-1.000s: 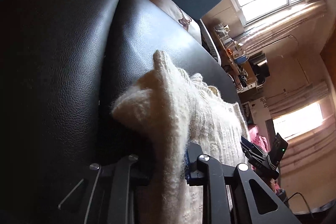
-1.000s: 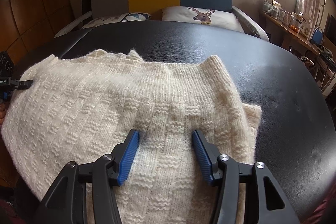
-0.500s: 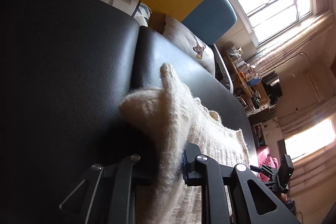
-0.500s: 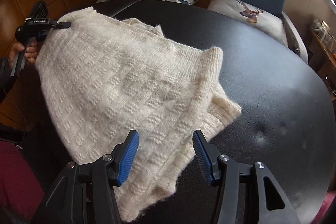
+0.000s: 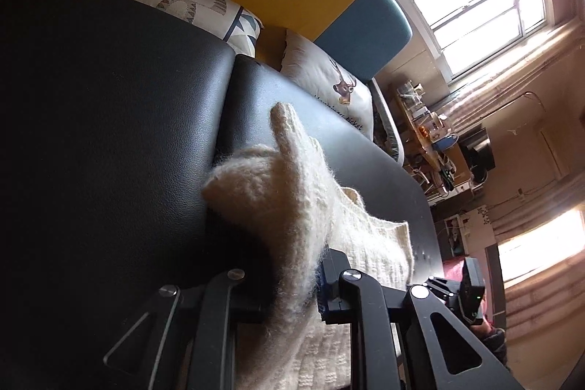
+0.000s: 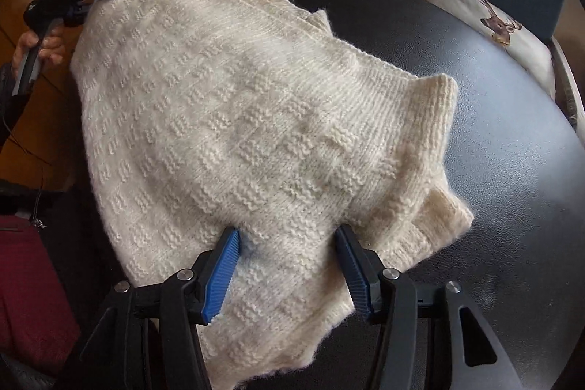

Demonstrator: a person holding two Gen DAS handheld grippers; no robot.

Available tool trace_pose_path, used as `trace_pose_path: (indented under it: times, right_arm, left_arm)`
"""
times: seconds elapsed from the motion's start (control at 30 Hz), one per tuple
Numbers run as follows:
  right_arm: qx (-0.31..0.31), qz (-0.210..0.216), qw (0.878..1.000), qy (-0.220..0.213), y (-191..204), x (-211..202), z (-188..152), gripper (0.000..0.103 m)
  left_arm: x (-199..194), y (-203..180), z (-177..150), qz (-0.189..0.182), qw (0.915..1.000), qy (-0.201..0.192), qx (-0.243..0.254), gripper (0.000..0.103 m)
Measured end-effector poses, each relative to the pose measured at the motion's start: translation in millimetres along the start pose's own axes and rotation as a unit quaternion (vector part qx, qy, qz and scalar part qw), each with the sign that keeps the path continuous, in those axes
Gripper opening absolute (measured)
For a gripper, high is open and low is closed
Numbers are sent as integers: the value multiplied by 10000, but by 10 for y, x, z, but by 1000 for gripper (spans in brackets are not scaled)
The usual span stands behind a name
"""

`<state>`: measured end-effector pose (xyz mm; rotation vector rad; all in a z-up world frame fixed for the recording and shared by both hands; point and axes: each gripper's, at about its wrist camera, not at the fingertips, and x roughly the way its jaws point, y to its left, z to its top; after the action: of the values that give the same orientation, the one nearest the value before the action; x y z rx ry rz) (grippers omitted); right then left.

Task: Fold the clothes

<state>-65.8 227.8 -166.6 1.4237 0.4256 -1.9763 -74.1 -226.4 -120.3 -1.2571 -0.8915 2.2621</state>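
The sweater (image 6: 237, 119) is looking creamy white with little bumpy squares. The table (image 6: 512, 170) is showing black. The gripper pads (image 6: 219, 276) are showing blue. One pillow (image 6: 504, 31) is wearing a brown deer.

The cream sweater (image 6: 256, 119) is running off the bottom edge past the right tongs (image 6: 289, 265), hiding its hem. Wool is burying the left tongs' (image 5: 292, 284) pads. Small clutter on the far shelf (image 5: 435, 141) is blurring beyond telling.
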Motion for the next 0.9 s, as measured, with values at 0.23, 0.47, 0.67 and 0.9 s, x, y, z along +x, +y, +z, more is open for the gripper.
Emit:
trace_pose_path:
  times: [0.23, 0.47, 0.67, 0.9]
  right_arm:
    - [287, -194, 9992, -182, 47, 22, -36, 60]
    - [578, -229, 9971, -446, 69, 21, -65, 61]
    - [785, -78, 9934, -827, 43, 18, -111, 61]
    - [985, 281, 9853, -1365, -55, 2, -270, 61]
  left_arm:
    - [-33, -444, -131, -737, 9967, -158, -295, 18]
    - [128, -1009, -48, -845, 9951, -216, -463, 18]
    - [370, -1523, -26, -854, 9947, -155, -558, 18]
    - [1078, -2053, -186, -436, 9972, 232, -555, 18]
